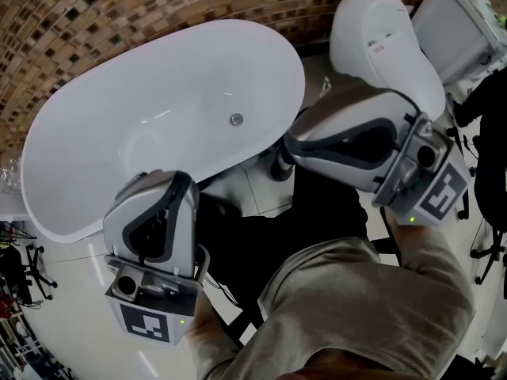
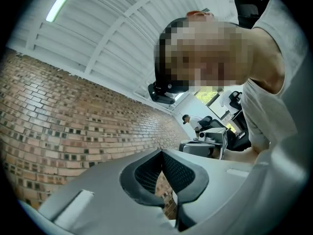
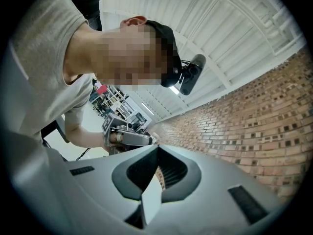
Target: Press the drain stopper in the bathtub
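Note:
The white oval bathtub (image 1: 95, 133) lies at the upper left of the head view, with the small round metal drain stopper (image 1: 236, 119) on its floor. My left gripper (image 1: 176, 182) is raised near the tub's near rim, well short of the stopper. My right gripper (image 1: 295, 137) hangs beside the tub's right end, tips pointing left. Both are tilted up: each gripper view looks at the brick wall, the ceiling and the person. The left gripper (image 2: 161, 152) and right gripper (image 3: 157, 148) have tips that meet, with nothing held. Neither gripper view shows the tub.
A white toilet (image 1: 380, 38) stands right of the tub, with a white box (image 1: 459, 22) beyond it. A brick wall (image 1: 119, 6) curves behind the tub. Black stands (image 1: 24, 267) sit at the left edge. Dark gear (image 1: 261, 236) lies on the floor under my arms.

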The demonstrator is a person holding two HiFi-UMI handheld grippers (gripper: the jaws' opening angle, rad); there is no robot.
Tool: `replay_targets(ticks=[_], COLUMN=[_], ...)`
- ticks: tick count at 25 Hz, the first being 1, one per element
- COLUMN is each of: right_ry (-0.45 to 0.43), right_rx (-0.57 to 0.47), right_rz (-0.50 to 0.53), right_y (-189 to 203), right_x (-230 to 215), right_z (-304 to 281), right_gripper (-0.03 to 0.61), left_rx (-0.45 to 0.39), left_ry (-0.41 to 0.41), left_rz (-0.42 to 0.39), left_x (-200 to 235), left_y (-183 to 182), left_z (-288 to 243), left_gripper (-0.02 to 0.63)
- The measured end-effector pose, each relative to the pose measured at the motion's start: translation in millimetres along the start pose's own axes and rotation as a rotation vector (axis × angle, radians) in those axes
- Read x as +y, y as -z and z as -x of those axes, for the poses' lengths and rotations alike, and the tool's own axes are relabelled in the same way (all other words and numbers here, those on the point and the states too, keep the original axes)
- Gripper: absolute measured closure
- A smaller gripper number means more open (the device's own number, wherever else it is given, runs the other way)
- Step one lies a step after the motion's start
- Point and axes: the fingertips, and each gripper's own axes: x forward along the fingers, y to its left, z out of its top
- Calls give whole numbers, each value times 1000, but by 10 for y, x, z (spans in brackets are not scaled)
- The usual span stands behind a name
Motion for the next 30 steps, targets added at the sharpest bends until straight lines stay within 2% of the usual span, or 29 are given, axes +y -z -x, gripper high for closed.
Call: replay_targets(ticks=[12,30], right_ry=[-12,-31], right_rx=[-2,-40], right_rz=[2,78], right_y=[-6,-243], right_x=[40,145], right_z=[-29,-2], right_gripper=[577,578], left_rx=[18,-28], left_ry=[9,39], left_rz=[8,-20], left_x=[-6,-137], left_y=[54,-158], left_z=[-4,12], left_gripper=[603,603])
